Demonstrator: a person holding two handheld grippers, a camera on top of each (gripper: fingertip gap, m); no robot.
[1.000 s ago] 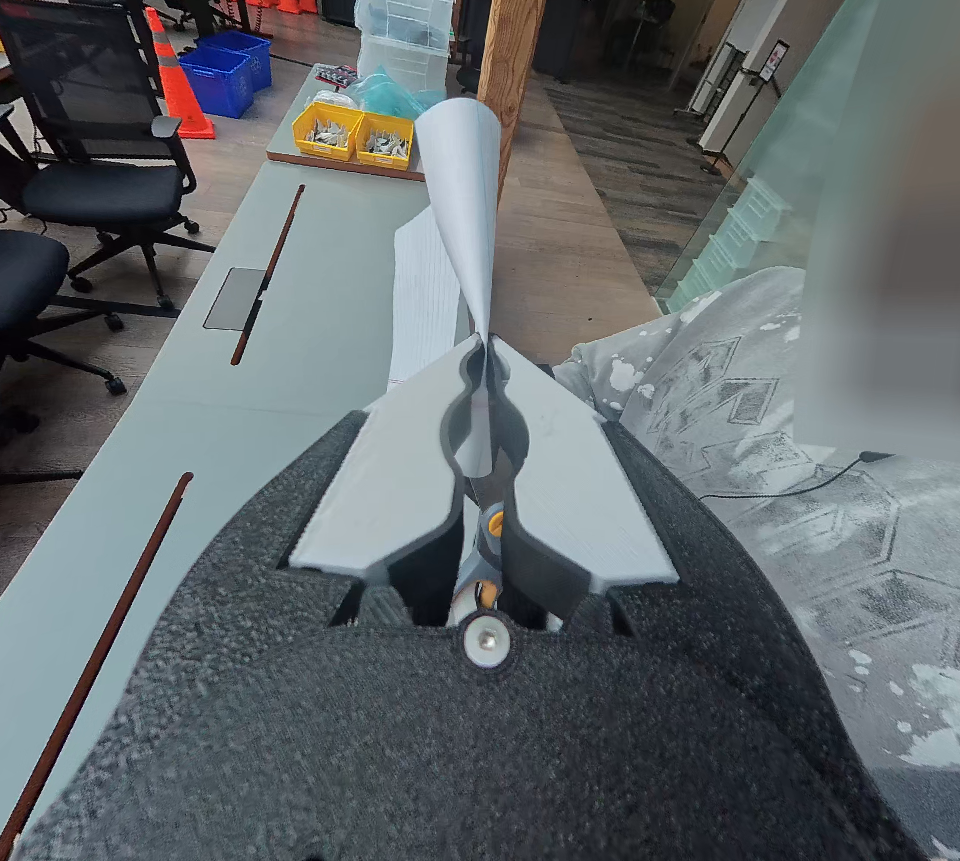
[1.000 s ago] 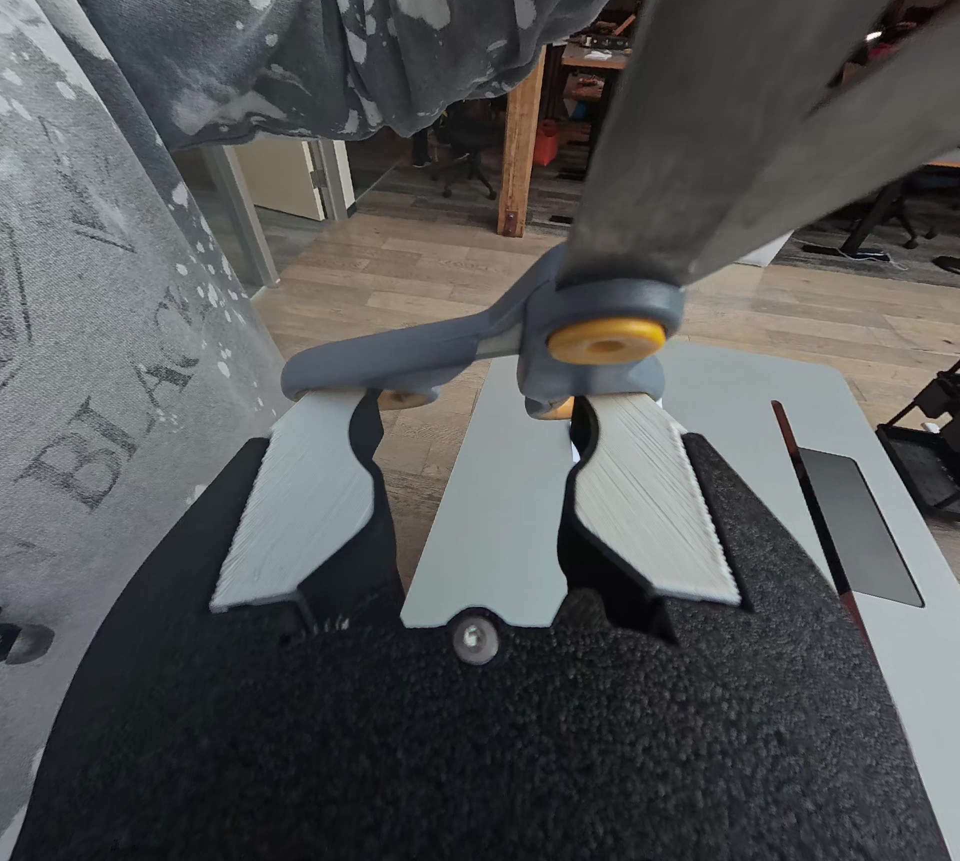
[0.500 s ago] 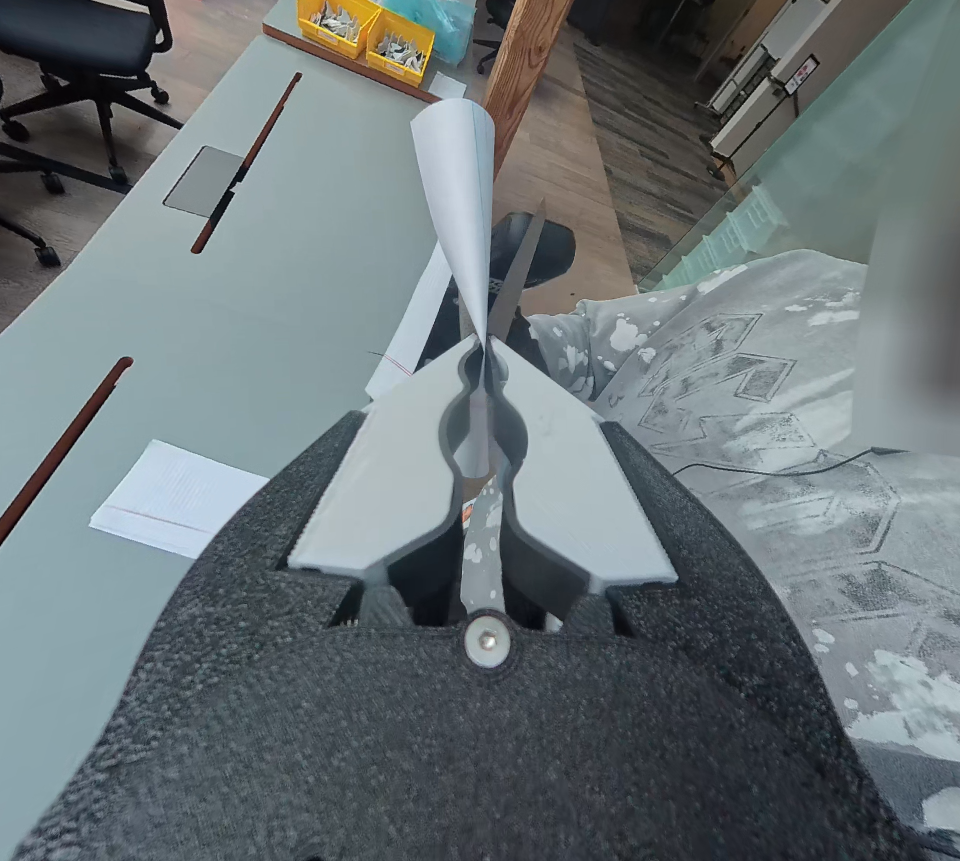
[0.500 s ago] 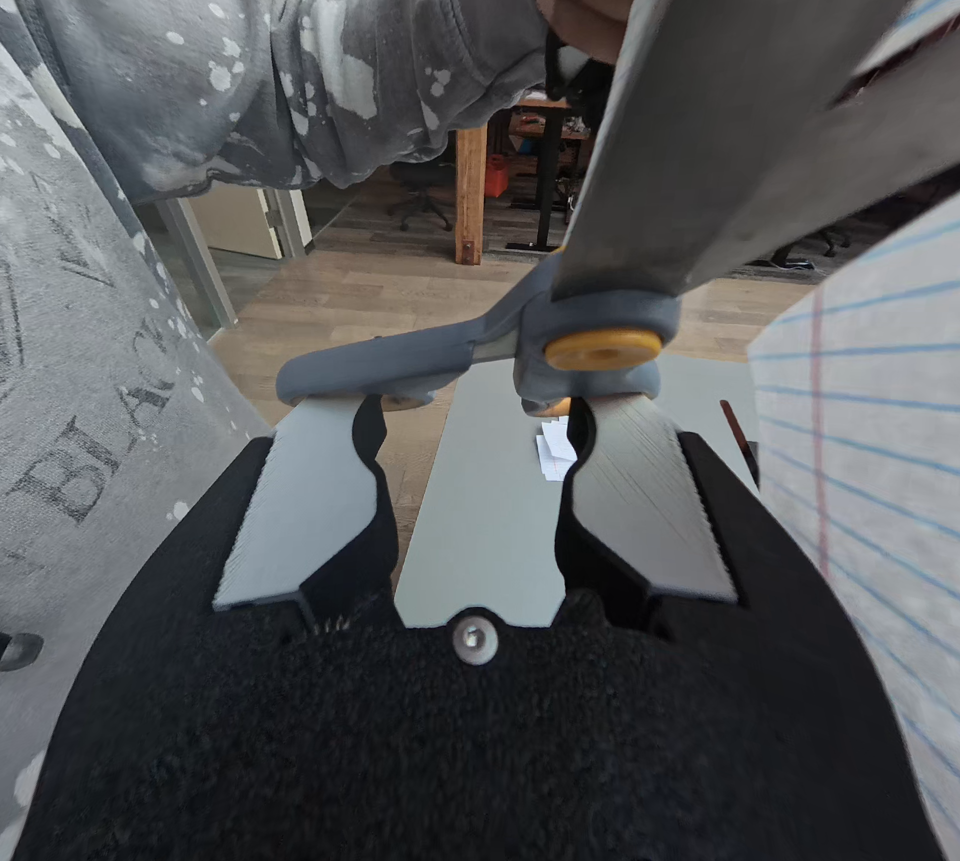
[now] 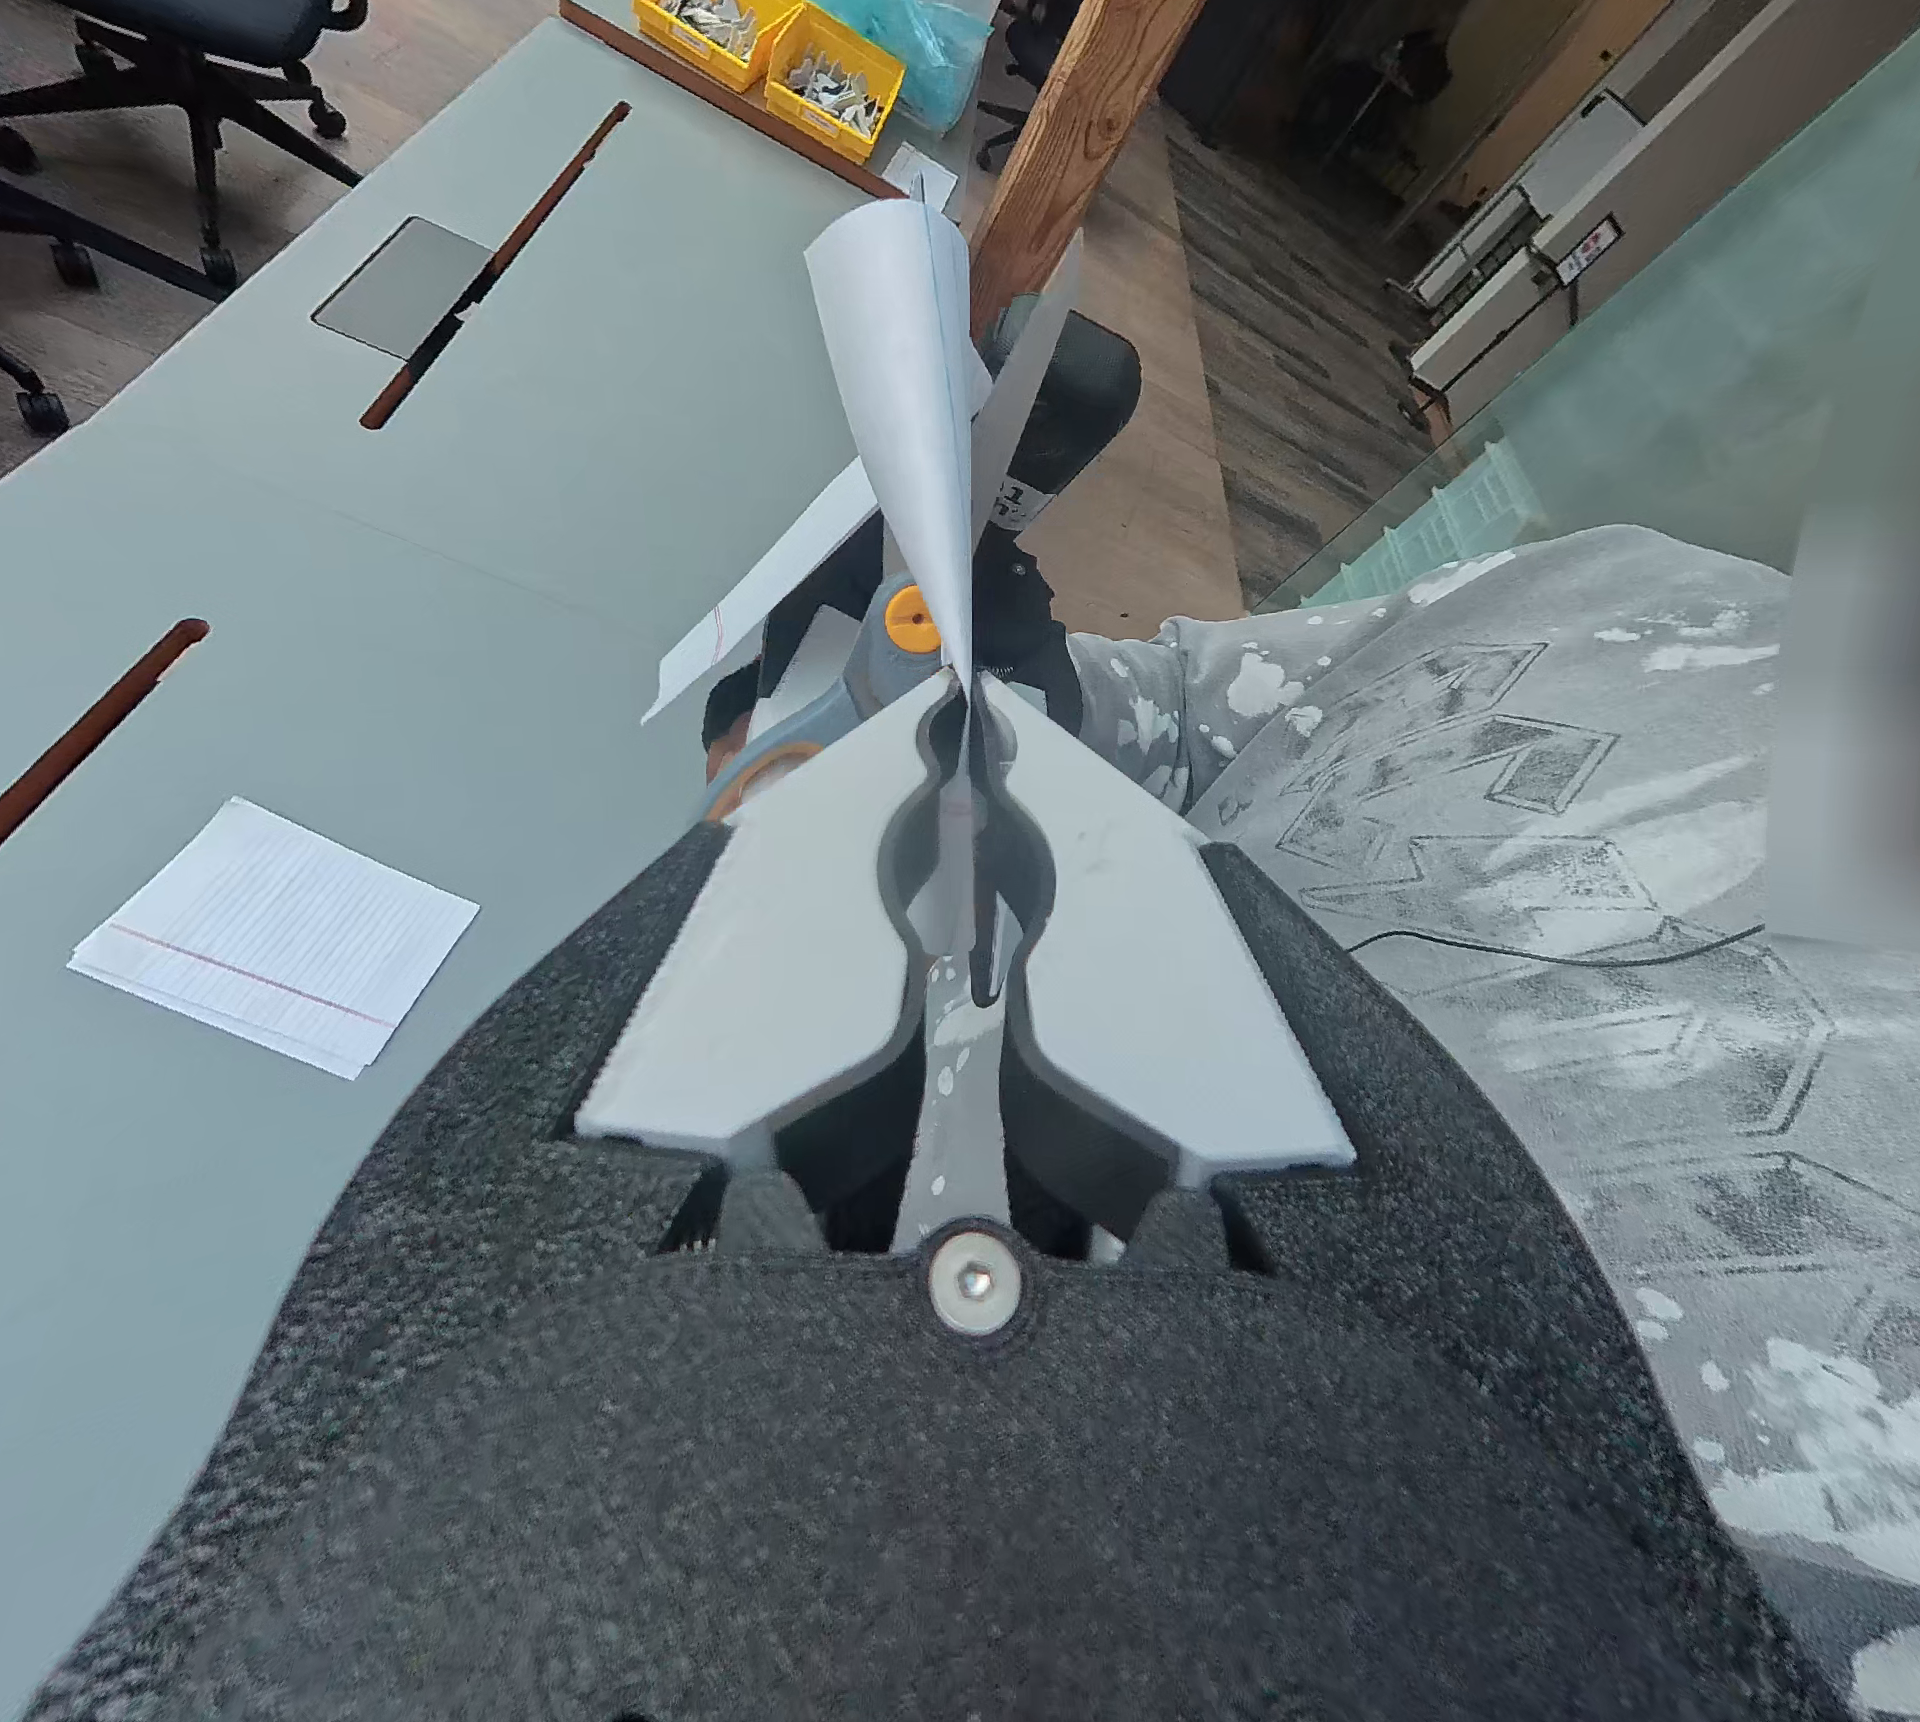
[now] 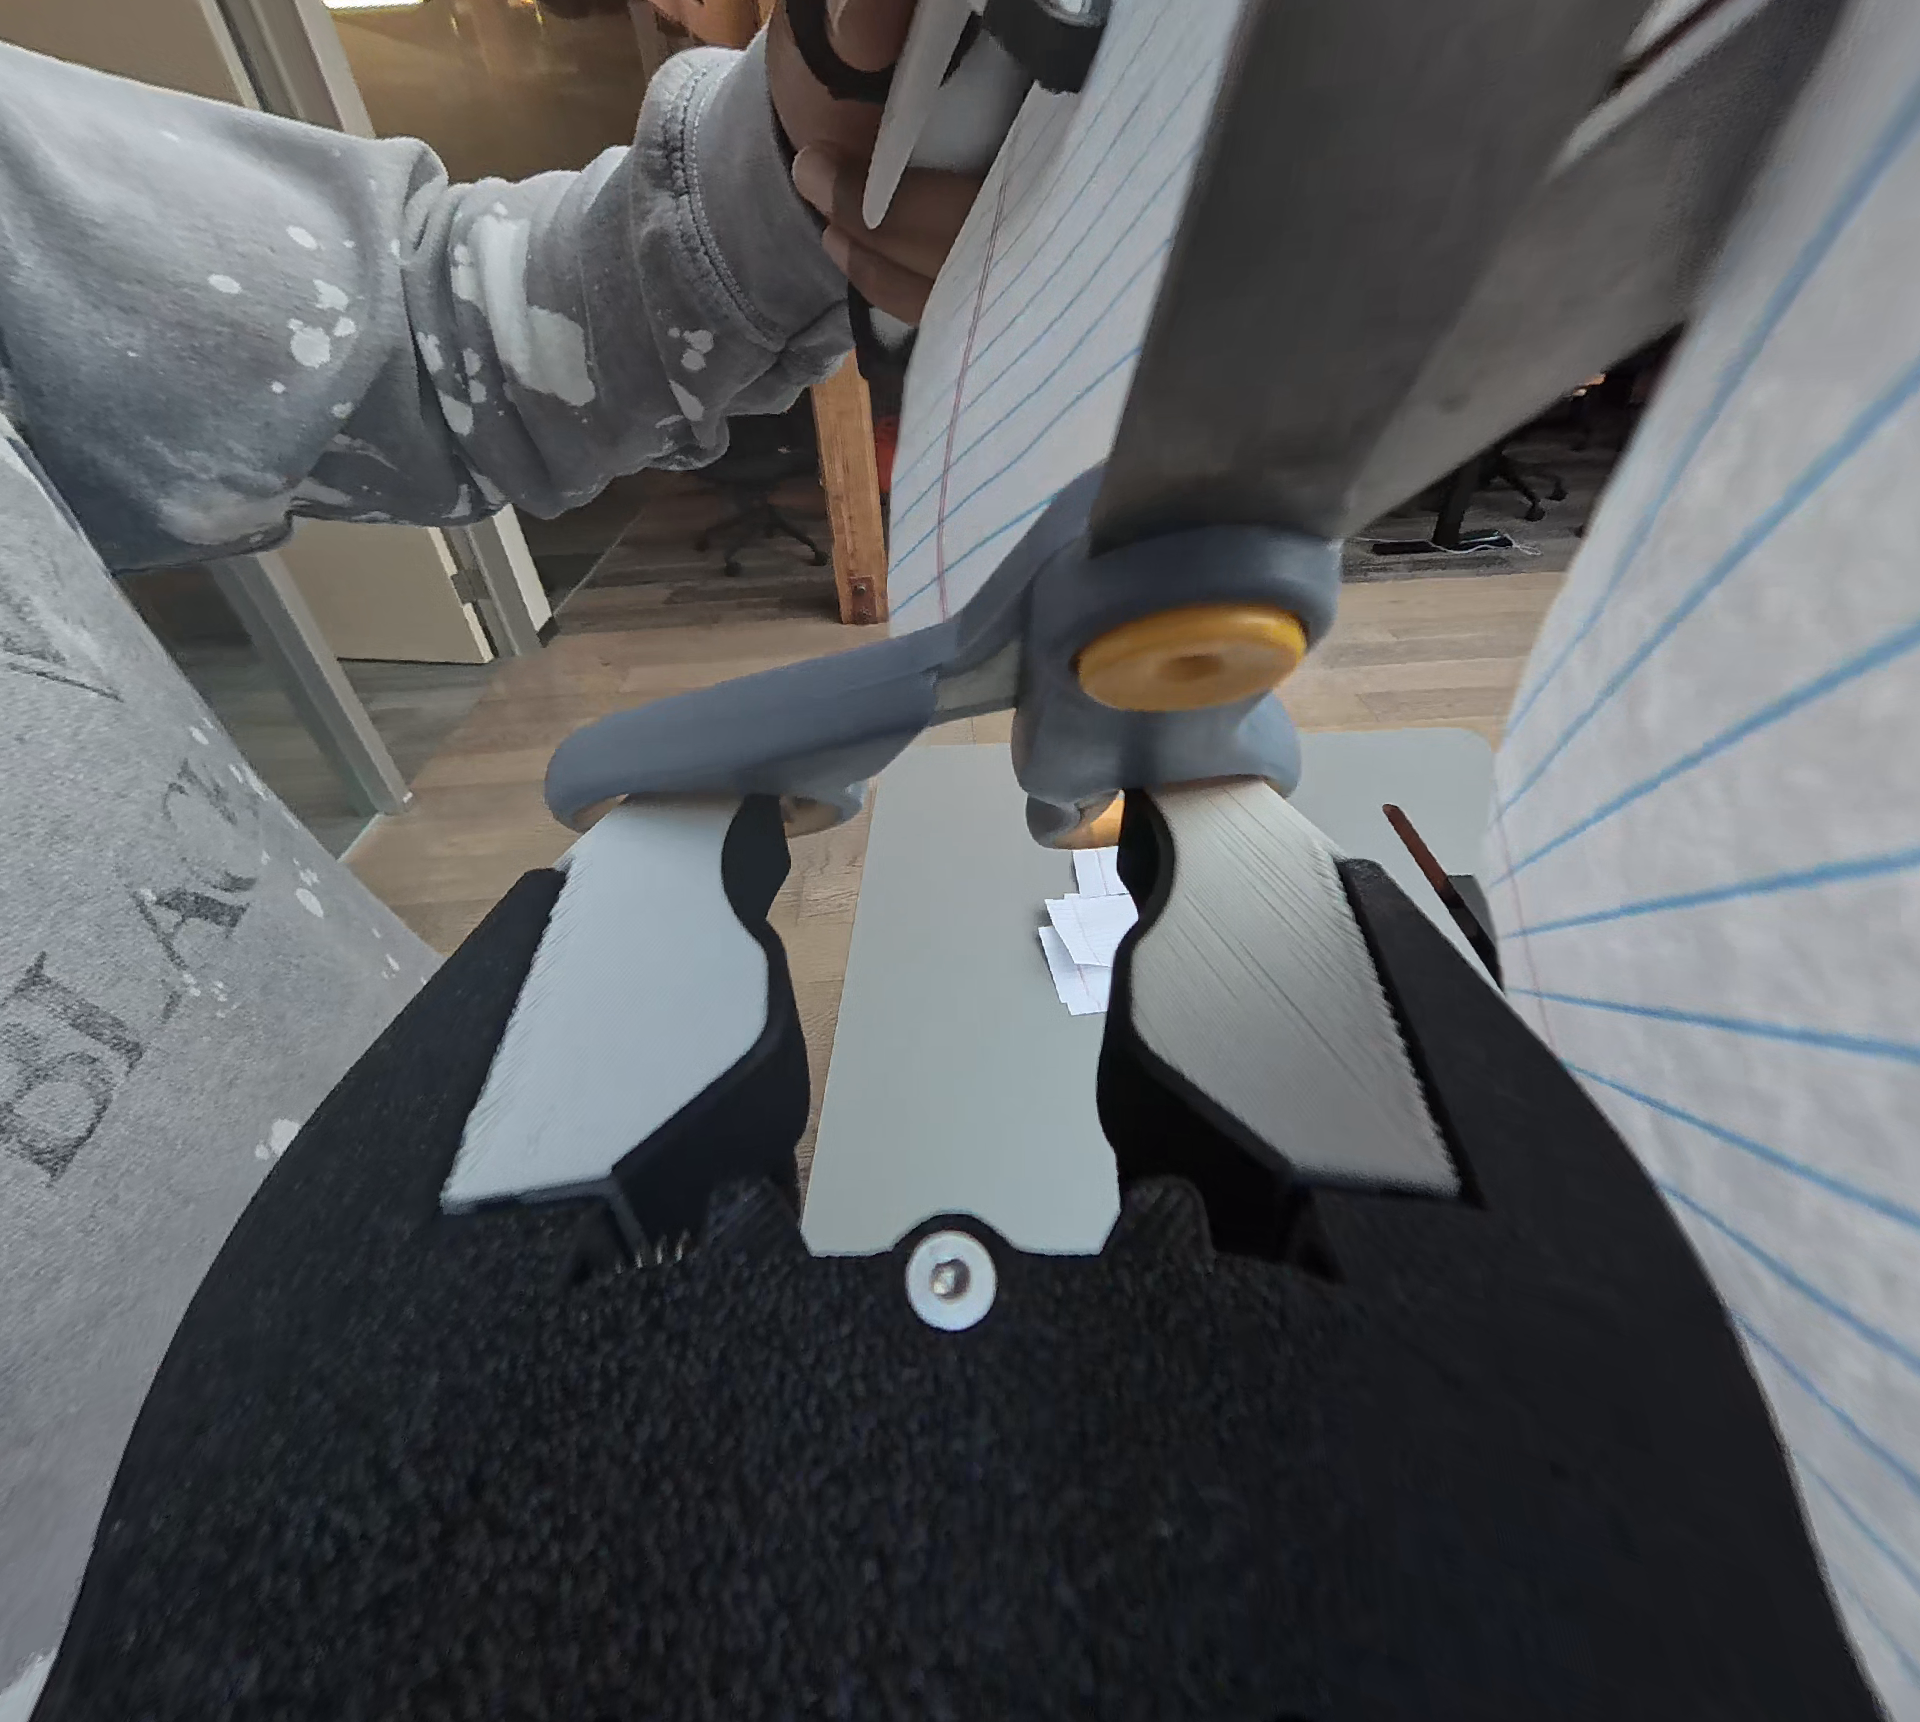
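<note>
A sheet of lined paper (image 5: 914, 425) is pinched edge-on between the closed fingers of the left gripper (image 5: 961, 685); it's white w/ blue rules and a red margin line, curling up and away from the tips, held above the grey table (image 5: 436, 550). In the right wrist view the same sheet (image 6: 1039, 270) is seen on both sides of the blades. The right gripper (image 6: 951, 815) is spread wide, its two fingers seated in the handle loops of a pair of scissors (image 6: 1195, 633): grey handles, orange pivot, steel blades parted w/ the paper between them. From the left wrist view the scissors (image 5: 1023, 384) are seen just beyond the paper. A stack of cut lined pieces (image 5: 275, 934) lies flat on the table, well apart from the grippers. Two yellow bins (image 5: 769, 36) are seen at the far end, a wooden post (image 5: 1101, 20) beside them
</note>
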